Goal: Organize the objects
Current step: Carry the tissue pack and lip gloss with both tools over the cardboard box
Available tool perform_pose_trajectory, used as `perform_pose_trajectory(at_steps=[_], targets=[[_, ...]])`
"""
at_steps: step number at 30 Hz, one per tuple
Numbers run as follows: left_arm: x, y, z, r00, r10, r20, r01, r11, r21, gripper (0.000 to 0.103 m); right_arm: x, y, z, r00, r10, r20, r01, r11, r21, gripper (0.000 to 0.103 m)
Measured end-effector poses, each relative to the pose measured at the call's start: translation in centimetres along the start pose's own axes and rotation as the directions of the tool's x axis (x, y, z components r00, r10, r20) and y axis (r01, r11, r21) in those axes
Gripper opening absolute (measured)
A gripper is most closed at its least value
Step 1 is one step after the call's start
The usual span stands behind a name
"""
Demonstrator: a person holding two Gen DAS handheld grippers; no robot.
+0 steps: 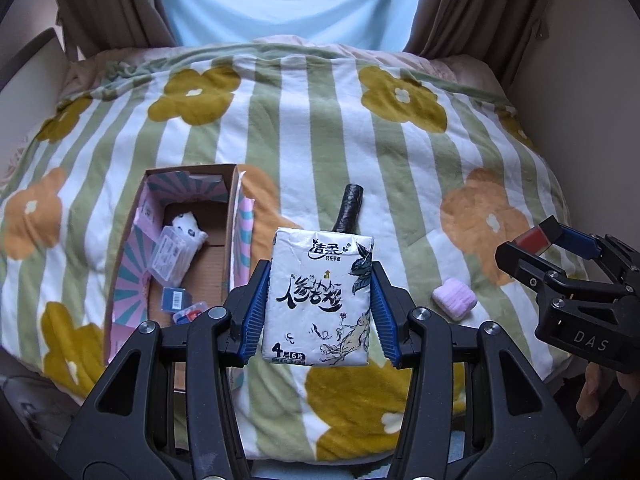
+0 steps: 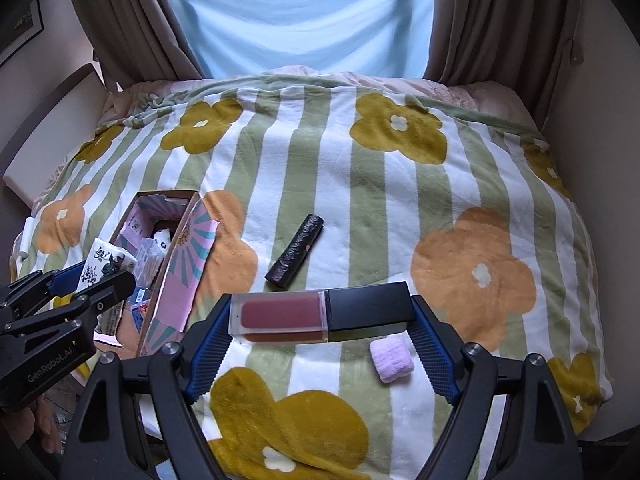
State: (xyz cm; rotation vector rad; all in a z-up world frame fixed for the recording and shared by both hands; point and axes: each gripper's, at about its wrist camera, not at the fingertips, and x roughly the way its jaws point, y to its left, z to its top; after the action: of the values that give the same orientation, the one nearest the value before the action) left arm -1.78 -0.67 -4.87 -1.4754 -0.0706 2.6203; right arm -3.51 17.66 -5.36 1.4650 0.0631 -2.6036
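Left claw (image 1: 318, 308) black, blue ribbed pads, silver screws; right claw (image 2: 322, 336) alike.

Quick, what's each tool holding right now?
Left tool: closed on the tissue pack.
Right tool: closed on the lip gloss tube, gripped end to end.

Tissue pack (image 1: 318, 300) between left gripper's fingers: "洁柔", "4层 6片". Right gripper (image 1: 538, 242) body: "DAS". Left gripper (image 2: 98, 276) body: "GenRobot.AI".

Fleecy blanket (image 1: 320, 128) (cardboard box (image 1: 128, 248))
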Motion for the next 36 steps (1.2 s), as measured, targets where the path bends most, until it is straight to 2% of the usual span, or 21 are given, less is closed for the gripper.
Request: perform_pose_trajectory(at_steps=[11, 19, 29, 36], targets=[[-2.1, 9.2, -0.9, 0.997, 0.074, -0.001, -0.074, 0.993, -0.094, 0.044, 1.2, 10.2, 2.3, 0.994, 0.110, 0.001, -0.108, 0.983, -0.147, 0.081], [-0.9, 15.6, -3.0, 0.992, 0.115, -0.060, -0.123, 0.981, -0.152, 0.044, 4.5, 17.9, 4.2, 0.982, 0.169, -0.084, -0.186, 0.945, -0.268, 0.081], [5.0, 20.0, -5.8, 0.982, 0.054, -0.181, -0.087, 0.980, -0.177, 0.044, 12.4, 24.2, 6.1, 0.980, 0.095, -0.175, -0.164, 0.886, -0.435, 0.081], [9.8, 21.3, -6.6, 0.968, 0.028, -0.249, -0.062, 0.990, -0.126, 0.044, 19.4, 26.8, 6.6, 0.969, 0.021, -0.245, -0.163, 0.802, -0.574, 0.081]])
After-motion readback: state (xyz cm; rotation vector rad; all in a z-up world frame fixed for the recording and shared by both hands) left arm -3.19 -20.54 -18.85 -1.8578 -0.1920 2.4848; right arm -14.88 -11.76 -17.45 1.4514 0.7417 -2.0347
